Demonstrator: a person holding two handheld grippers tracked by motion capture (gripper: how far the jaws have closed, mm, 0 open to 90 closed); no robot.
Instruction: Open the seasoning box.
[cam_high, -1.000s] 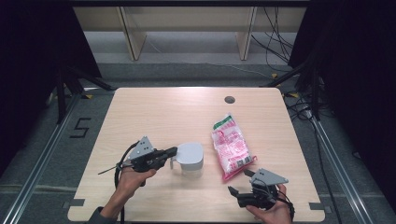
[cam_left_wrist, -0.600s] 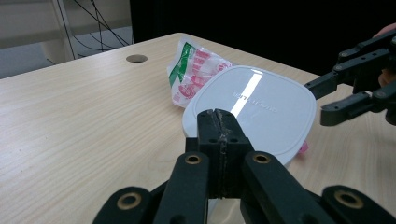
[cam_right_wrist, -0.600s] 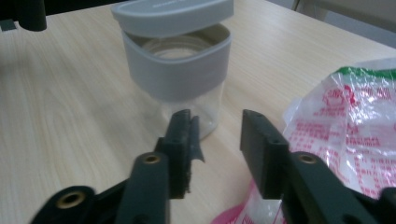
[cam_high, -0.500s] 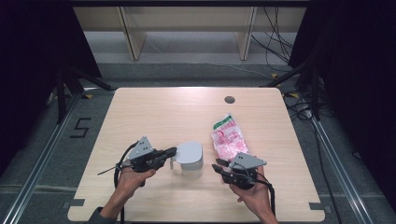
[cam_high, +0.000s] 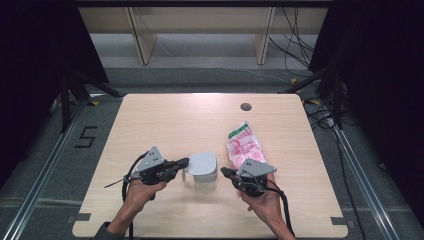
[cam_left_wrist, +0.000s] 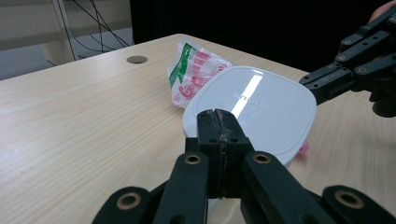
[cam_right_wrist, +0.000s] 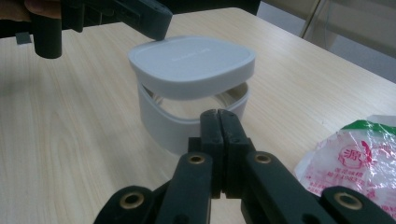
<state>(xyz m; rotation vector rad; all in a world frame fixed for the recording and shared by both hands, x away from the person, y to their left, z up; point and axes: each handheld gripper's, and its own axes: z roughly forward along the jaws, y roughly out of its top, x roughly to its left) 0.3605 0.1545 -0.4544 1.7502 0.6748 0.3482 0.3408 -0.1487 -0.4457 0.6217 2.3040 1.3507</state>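
- Your left gripper (cam_high: 181, 163) sits at the near left of the table (cam_high: 165, 120), jaws pressed flat together with no gap. In the left gripper view the tips lie at the near edge of the white lidded container (cam_left_wrist: 254, 109); whether they pinch a handle or tab under that edge cannot be told, since the jaws hide it.
- Your right gripper (cam_high: 226, 173) is at the near right, pointing toward the container. Its jaws have just been closing and now meet fully, with nothing between them. They stop just short of the container wall in the right gripper view.
- The container stands near the front middle of the table, between the two grippers. Its lid (cam_right_wrist: 192, 65) sits tilted, raised on the side facing the right gripper, so a dark gap shows above the base (cam_right_wrist: 177, 123). The contents are hidden.
- Beyond the right gripper lies a pink and green packet (cam_high: 243, 146), its near end covered by the gripper. Its print is too small to read.
- Farther back, a round hole (cam_high: 245, 106) marks the tabletop.
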